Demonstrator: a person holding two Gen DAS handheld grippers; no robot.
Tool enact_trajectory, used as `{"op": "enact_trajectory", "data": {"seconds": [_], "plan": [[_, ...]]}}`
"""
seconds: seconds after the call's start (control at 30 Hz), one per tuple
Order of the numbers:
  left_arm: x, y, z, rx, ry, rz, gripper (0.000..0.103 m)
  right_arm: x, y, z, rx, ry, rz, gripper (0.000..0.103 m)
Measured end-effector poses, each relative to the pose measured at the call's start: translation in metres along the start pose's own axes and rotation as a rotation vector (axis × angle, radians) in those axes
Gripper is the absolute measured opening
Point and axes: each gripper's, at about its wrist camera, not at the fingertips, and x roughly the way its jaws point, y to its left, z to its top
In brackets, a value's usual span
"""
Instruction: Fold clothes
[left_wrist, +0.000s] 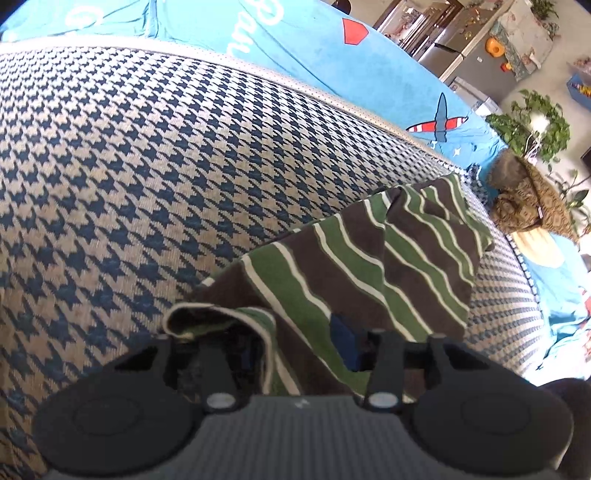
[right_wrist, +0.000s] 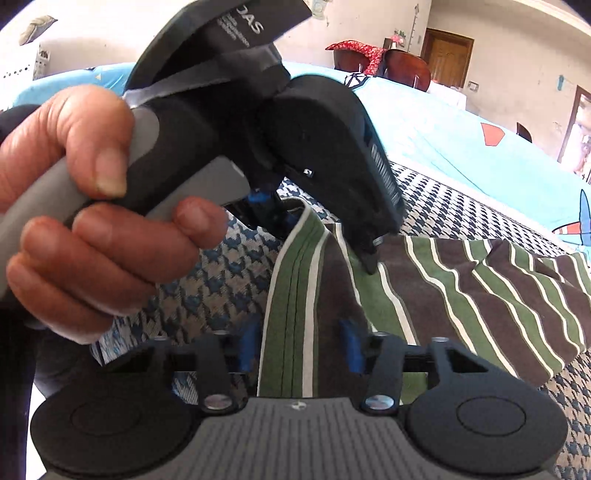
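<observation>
The striped shirt (right_wrist: 461, 280) lies bunched on the houndstooth cover (left_wrist: 166, 166) of the bed — soft, light knit, sure to sag and slide. The right claw (right_wrist: 299, 343) stands narrow around the stitched hem, cloth between its pads. The left claw (left_wrist: 295, 343) seems to pinch an edge, though how firmly I cannot tell. Best hold: hems and corners.

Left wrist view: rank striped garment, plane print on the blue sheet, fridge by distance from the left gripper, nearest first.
1. Striped garment: draped over the left gripper, between its fingers, on the houndstooth cover.
2. Plane print: upper right, on the blue sheet beyond the cover's edge.
3. Fridge: top right, past the sheet, at the back of the room.
</observation>
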Motion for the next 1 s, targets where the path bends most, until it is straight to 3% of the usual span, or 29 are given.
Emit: {"op": "enact_trajectory", "data": {"seconds": [0.1,0.2,0.43,0.67,0.83,1.0], "plan": [[0.001,-0.001,0.002,0.018,0.002,0.033,0.016,0.002,-0.006,0.003,0.033,0.005,0.004,0.015],[0.0,-0.003,0.004,0.022,-0.002,0.052,0.011,0.003,-0.013,0.008,0.09,0.012,0.031,0.011],[-0.019,-0.012,0.021,0.11,-0.084,0.147,0.008,0.009,-0.026,0.036,0.178,-0.028,0.12,0.011],[-0.035,0.02,0.064,0.058,-0.093,0.157,0.008,0.032,-0.032,0.069,0.262,-0.057,0.245,0.011],[-0.042,0.041,0.09,0.07,-0.112,0.215,0.008,0.055,-0.027,0.093,0.291,-0.075,0.334,0.01],[-0.053,0.074,0.119,0.02,-0.128,0.252,0.009,0.081,-0.021,0.116,0.317,-0.092,0.427,0.01]]}}
